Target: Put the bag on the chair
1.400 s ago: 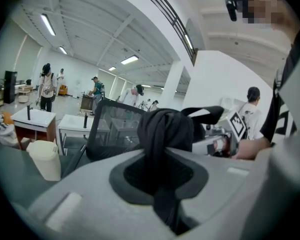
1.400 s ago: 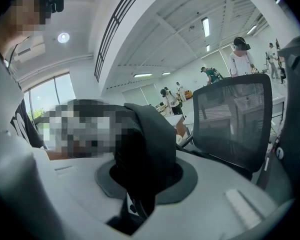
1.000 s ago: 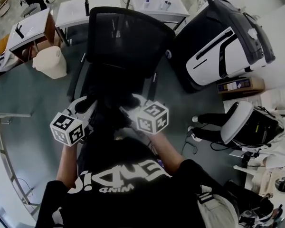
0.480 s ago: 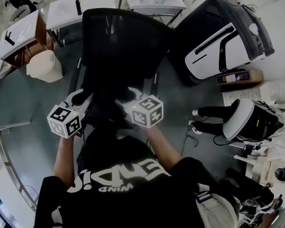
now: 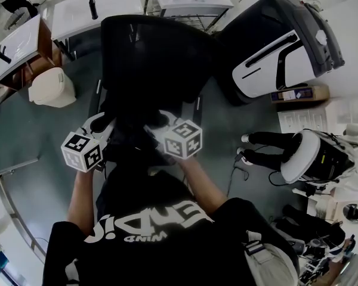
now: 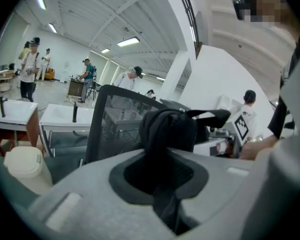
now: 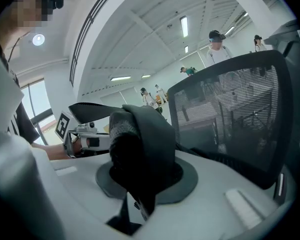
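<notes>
the left hand-held gripper [image 6: 163, 186] and right hand-held gripper [image 7: 139, 196] have edged toward the chair [image 5: 152, 58] at 12 o'clock. each clenches the bag [image 5: 134, 145], hung between them, not yet on it. i judge: keep both level, lower fully before releasing.

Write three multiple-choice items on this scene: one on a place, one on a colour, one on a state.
1. Where is the cream bin?
A) on the floor, left of the chair
B) on the chair's seat
C) on a table
2. What colour is the bag?
A) red
B) black
C) white
3. How do the grippers stand?
A) both open, empty
B) only the left grips
C) both shut on the bag

Answers: 1 A, the head view shows it on the floor at the chair's left; 2 B, its fabric is black in both gripper views; 3 C, the left gripper and right gripper each pinch its fabric.
</notes>
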A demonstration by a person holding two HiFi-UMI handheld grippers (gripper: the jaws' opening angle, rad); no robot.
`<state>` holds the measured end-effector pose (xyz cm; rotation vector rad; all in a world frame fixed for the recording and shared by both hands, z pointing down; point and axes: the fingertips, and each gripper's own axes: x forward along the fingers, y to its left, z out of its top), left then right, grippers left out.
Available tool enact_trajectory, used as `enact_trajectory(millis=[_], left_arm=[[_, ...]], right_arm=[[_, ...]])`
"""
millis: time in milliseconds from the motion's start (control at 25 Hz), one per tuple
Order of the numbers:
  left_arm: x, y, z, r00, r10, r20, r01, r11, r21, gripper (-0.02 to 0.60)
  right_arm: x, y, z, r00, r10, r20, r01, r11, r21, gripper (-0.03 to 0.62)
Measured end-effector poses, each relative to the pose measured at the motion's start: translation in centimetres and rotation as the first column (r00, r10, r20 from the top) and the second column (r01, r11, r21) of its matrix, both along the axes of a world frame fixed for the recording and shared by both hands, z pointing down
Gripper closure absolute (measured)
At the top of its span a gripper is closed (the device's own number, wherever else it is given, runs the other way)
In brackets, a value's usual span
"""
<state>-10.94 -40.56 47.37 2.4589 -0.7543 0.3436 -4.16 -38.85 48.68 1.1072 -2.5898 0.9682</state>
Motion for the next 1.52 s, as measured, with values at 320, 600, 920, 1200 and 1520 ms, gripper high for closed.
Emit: enact_trajectory(millis=[320, 600, 920, 1200, 1520], left_arm=[[-0.8, -3.3, 2.9, 1.000, 0.017, -0.001, -0.017, 0.998, -0.061, 0.525], [-0.7, -5.5, 5.2, 1.000, 0.015, 0.009, -0.014, 0.993, -0.121, 0.522], [-0.4, -7.2, 7.8, 1.000, 0.022, 0.011, -0.019, 0.985, -0.169, 0.520], [-1.2, -8.0, 9.7, 1.000, 0.019, 0.010, -0.017, 0.979, -0.203, 0.518], [-2.7, -7.4, 12.3, 1.000, 0.019, 0.024, -0.013, 0.972, -0.236, 0.518]], right_arm=[[-0.7, -3.3, 2.8, 1.000, 0.008, -0.018, -0.009, 0.999, -0.045, 0.522], [-0.5, -5.5, 4.8, 0.999, 0.010, -0.035, -0.013, 0.996, -0.090, 0.522], [-0.3, -6.8, 7.3, 0.999, 0.021, -0.035, -0.025, 0.990, -0.139, 0.522], [-1.2, -7.3, 9.0, 0.999, 0.009, -0.046, -0.017, 0.985, -0.171, 0.520], [-2.6, -6.8, 11.6, 0.999, -0.014, -0.043, 0.004, 0.976, -0.216, 0.520]])
